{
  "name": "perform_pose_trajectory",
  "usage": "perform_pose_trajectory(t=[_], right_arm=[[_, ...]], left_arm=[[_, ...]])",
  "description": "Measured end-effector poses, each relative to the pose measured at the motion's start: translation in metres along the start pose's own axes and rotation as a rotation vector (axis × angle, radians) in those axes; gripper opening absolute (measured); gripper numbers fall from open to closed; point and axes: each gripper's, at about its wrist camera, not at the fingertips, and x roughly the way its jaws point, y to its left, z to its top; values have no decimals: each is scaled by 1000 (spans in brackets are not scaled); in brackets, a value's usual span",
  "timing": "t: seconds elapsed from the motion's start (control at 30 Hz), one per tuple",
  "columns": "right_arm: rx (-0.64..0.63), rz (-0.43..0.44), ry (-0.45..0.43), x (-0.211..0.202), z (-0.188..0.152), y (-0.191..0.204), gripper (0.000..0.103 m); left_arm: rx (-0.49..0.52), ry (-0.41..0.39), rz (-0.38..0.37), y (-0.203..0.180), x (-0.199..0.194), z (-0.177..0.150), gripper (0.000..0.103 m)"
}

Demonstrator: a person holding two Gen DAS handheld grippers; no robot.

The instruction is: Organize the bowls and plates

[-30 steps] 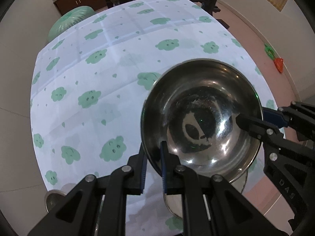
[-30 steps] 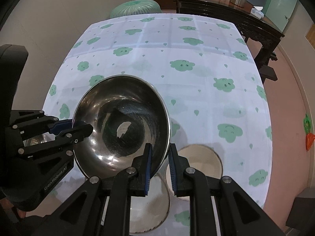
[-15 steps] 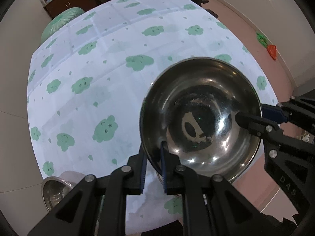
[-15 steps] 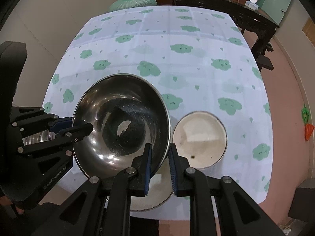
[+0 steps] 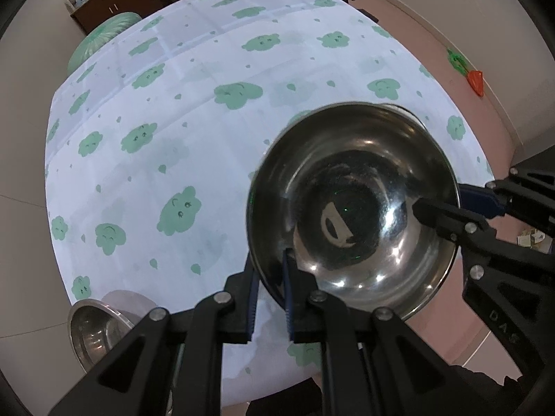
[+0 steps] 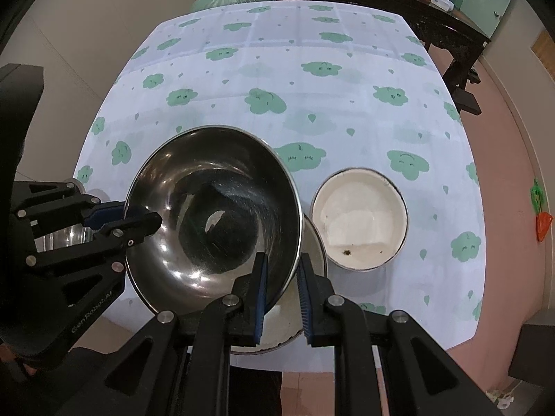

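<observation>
Surface: a table is covered by a white tablecloth printed with green clouds; a pinkish floor is seen around it and dark wooden furniture beyond its far edge.
Steel bowl: a large steel bowl is held in the air above the near edge of the table, tilted, its hollow turned towards both cameras.
Left gripper: the left gripper is clamped almost fully closed on the near rim of the steel bowl, one pad inside and one outside.
Right gripper: the right gripper is narrowly closed on the opposite rim, the wall pinched between its blue pads.
White bowl: a white enamel bowl is stood on the cloth just right of the steel bowl in the right wrist view.
Plate: a pale plate is partly hidden beneath the steel bowl.
Small bowl: a small steel bowl is seen at the near left edge of the table.
</observation>
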Motion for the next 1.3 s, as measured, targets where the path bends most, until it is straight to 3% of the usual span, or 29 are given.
perform_pose_trajectory(t=[1.3], right_arm=[[7,20,111,39,-33,-11,19]], left_arm=[[38,103,-1,-25,42,-19,11]])
